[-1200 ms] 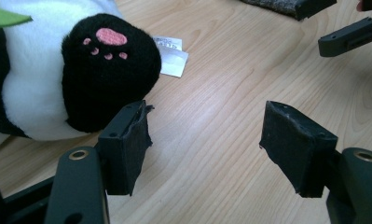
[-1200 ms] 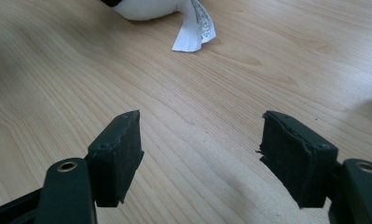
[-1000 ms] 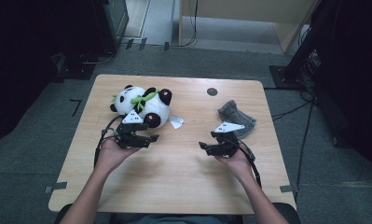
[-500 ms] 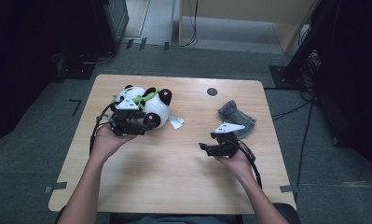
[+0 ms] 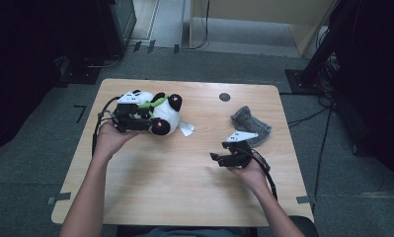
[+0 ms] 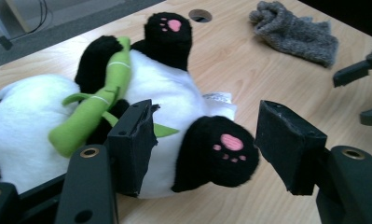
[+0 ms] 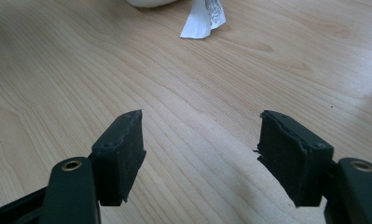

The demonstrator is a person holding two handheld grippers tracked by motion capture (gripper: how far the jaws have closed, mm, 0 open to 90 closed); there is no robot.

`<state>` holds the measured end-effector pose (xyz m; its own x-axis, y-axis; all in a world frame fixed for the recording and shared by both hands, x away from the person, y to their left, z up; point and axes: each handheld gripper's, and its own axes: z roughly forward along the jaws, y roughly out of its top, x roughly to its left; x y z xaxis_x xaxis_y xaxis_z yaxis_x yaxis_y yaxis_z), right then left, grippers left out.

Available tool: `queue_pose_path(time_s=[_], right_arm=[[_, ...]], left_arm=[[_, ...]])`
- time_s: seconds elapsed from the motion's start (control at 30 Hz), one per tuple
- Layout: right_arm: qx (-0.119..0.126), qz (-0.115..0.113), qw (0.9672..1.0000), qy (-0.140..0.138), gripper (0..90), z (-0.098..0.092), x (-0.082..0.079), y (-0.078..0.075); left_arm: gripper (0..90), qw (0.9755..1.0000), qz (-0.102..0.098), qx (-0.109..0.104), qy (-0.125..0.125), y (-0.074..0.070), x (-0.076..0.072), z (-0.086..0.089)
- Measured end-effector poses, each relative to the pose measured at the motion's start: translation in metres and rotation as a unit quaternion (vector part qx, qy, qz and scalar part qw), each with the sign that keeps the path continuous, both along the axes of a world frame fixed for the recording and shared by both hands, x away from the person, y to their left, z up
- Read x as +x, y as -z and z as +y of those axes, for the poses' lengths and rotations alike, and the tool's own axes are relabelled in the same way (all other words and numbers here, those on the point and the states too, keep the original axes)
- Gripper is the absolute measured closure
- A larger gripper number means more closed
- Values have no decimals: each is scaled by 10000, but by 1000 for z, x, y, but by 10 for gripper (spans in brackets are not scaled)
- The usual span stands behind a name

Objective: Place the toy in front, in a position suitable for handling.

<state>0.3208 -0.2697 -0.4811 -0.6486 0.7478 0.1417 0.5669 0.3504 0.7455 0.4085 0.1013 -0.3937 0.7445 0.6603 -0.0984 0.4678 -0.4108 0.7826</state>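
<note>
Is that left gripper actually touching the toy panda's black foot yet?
Apart. In the left gripper view the panda's foot sits between the open left gripper, with a gap at both pads.

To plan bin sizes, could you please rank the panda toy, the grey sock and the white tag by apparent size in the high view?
1. panda toy, clearly largest
2. grey sock
3. white tag, smallest

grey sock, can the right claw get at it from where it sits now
Probably yes. The grey sock lies in the open on the table, just beyond the right claw, with nothing on it or between them. The claw is open and empty but faces away, so it must turn.
</note>
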Motion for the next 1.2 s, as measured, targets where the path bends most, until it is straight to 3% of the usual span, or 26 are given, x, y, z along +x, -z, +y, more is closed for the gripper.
queue_pose_path(time_s=[0.13, 0.27, 0.3, 0.4, 0.7, 0.87, 1.1, 1.2], right_arm=[[15, 9, 10000, 15, 317, -2, -1, 1], [7, -30, 10000, 63, 349, -4, -3, 0], [21, -41, 10000, 75, 353, -4, -3, 0], [22, -102, 9999, 77, 359, -4, -4, -1], [18, -75, 9999, 65, 364, -4, -5, 0], [40, -81, 9999, 82, 364, -4, -5, -1], [38, -107, 9999, 87, 370, -5, -5, -1], [37, -113, 9999, 81, 372, -5, -5, -2]], left_arm=[[379, 10000, -43, -50, -45, -1, 10, 3], [405, 9996, -123, 93, -220, -4, 24, 5], [418, 9994, -191, -56, -278, -3, 27, 8], [423, 9991, -228, -69, -362, 0, 31, 11], [452, 9991, 76, -2, -408, 1, 48, 21], [418, 9992, 4, -41, -388, 0, 57, 25], [396, 9993, 166, 118, -326, 15, 62, 25], [405, 9992, 195, -7, -338, 23, 63, 26]])
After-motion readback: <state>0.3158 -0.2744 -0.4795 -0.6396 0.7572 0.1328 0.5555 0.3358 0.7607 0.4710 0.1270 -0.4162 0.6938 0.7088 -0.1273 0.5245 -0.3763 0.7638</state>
